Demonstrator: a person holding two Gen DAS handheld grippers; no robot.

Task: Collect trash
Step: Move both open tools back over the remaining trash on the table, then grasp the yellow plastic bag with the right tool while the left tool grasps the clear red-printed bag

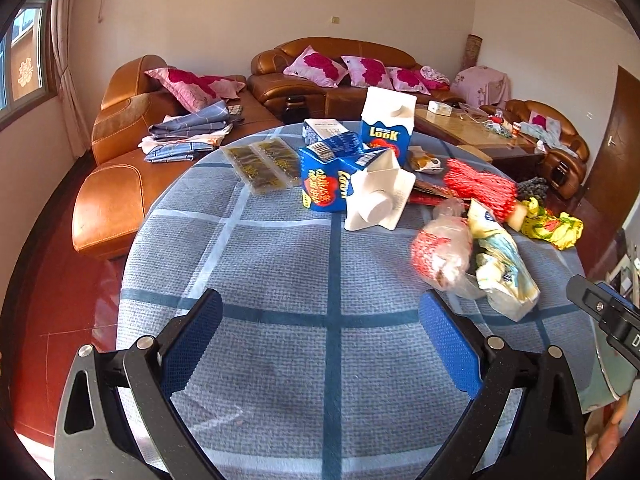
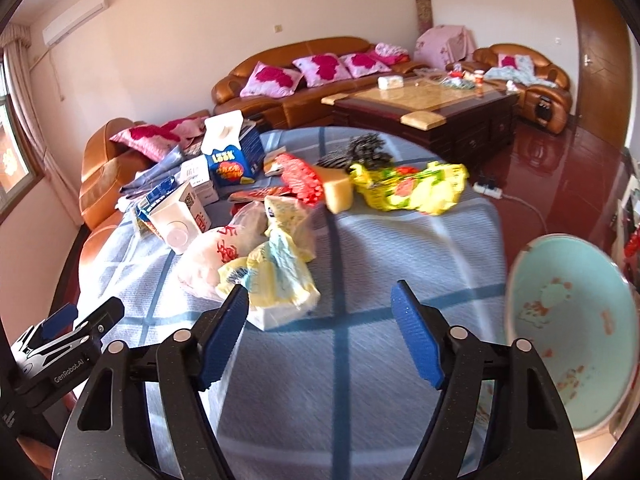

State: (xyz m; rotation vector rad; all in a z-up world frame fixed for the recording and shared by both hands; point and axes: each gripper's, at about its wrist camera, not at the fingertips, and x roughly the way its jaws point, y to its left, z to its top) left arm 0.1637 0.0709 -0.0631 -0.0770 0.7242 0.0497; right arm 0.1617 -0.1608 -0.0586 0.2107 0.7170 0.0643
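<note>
crumpled wrapper [image 2: 280, 280], long axis receding

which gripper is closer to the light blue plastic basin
Right. The right gripper hangs beside the light blue plastic basin; the left gripper is farther left, over the checked tablecloth.

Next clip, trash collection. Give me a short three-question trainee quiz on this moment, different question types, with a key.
1. True or false: the left tongs are shut on a wrapper.
2. Multiple choice: the teal basin sits where, relative to the right tongs? A) to their right, at the table edge B) on the sofa C) among the cartons
3. Fill in: the upright LOOK carton stands behind a second blue carton that lies on its ____.

Key: 1 false, both tongs are open and empty over the checked tablecloth. 2 A. 3 side.
</note>
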